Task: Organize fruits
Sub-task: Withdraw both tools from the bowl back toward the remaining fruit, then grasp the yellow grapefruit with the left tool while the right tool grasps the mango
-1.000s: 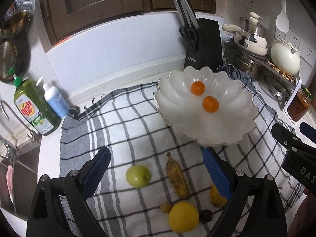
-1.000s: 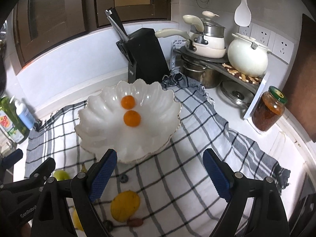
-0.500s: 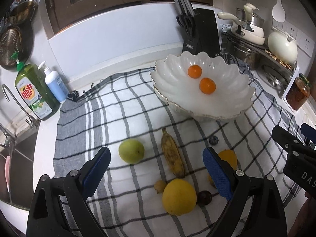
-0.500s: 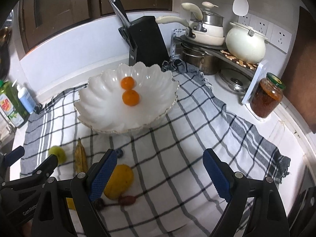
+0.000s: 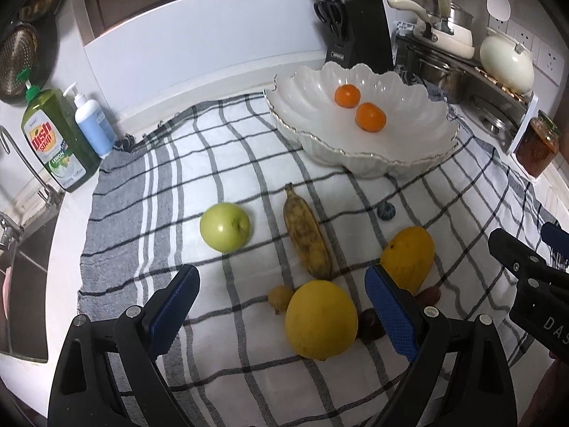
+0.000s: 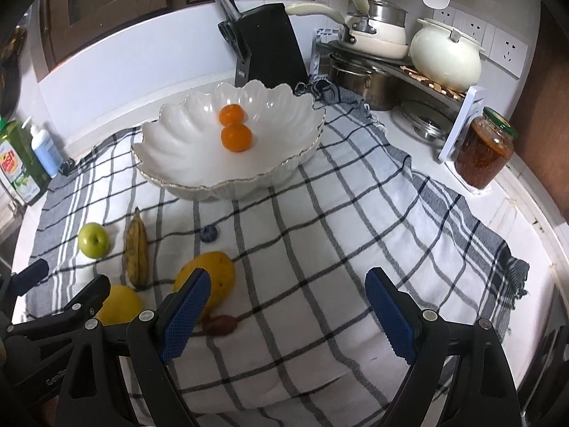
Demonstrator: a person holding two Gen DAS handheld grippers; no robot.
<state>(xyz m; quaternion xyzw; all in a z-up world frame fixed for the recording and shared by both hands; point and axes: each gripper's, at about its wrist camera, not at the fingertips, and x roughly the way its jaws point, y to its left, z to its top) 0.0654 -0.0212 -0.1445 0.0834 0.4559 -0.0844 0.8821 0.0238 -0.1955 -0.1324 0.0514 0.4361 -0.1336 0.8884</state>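
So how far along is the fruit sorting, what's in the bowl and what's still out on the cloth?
Done: two oranges sit in the white scalloped bowl. In hand: nothing; the left gripper and right gripper are both open and empty above the checked cloth. Left: the green apple, banana, mango, big yellow citrus and several small fruits.

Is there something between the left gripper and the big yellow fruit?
Nothing visible. The left gripper is open, and the big yellow fruit lies directly before it on the cloth.
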